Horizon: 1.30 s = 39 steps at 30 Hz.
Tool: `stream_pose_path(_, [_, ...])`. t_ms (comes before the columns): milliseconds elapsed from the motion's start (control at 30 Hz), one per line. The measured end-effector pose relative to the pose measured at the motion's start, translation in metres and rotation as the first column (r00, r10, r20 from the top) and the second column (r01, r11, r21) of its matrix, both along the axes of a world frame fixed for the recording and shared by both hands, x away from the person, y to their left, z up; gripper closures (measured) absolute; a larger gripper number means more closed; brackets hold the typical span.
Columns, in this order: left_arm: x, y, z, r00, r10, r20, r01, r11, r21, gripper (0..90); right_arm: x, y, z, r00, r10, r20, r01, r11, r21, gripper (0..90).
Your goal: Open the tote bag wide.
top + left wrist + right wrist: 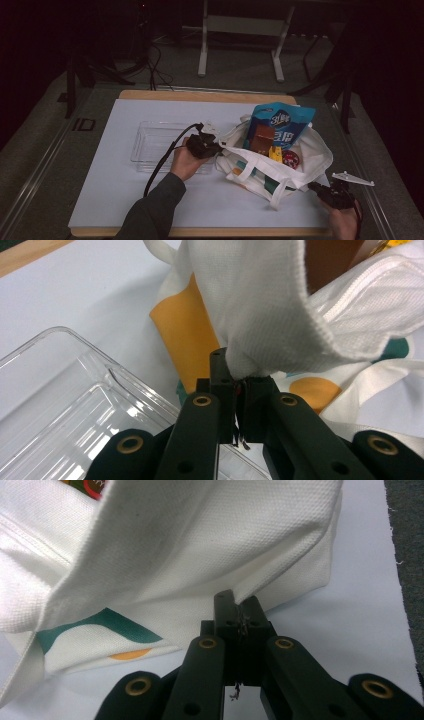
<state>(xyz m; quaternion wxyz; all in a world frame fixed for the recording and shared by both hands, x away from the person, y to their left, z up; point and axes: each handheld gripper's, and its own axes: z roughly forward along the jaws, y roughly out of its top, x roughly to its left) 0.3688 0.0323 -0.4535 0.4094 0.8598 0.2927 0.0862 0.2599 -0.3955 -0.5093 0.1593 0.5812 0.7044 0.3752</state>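
- Two grippers grip one white cloth tote bag [295, 162], which lies on the white mat [115, 190] covering the wooden table [150, 94], toward its right half.
- The left gripper [218, 148] sits at the bag's left edge; in the left gripper view its jaws are pressed together on a bunched fold of the white fabric [250, 315], with no gap between the pads.
- The right gripper [313, 187] is at the bag's near right corner, close to the mat's front edge; in the right gripper view its jaws are clamped tight on the hem of the cloth [280, 580].
- The bag shows orange and teal printed patches on its side and its mouth lies open toward the camera in the high view.
- A blue snack packet [281, 122] sticks up out of the bag, with a brown box [262, 139], a small yellow item [274, 152] and a round red item [290, 159] beside it inside.
- A clear plastic tray [155, 145] lies on the mat just left of the bag, beside the left hand [186, 161].
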Motion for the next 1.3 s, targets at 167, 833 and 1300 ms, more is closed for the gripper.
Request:
stream_pose_path(167, [-0.005, 0.007, 0.002, 1.0, -0.002, 0.01, 0.002, 0.9995, -0.03, 80.8, -0.003, -0.002, 0.005, 1.0, 0.0, 0.01, 0.0, 1.0, 0.006, 89.0])
stream_pose_path(833, [-0.053, 0.014, 0.034, 0.9734, -0.149, 0.174, 0.17, 0.9783, -0.118, 65.4, -0.012, -0.011, 0.025, 0.996, -0.03, 0.084, 0.029, 0.999, 0.015, 68.5])
stream_pose_path(1300, [-0.038, -0.035, 0.052, 0.9617, -0.192, 0.195, 0.212, 0.9738, -0.083, 67.2, -0.015, -0.012, 0.034, 0.9927, -0.027, 0.117, 0.024, 1.0, 0.02, 66.8])
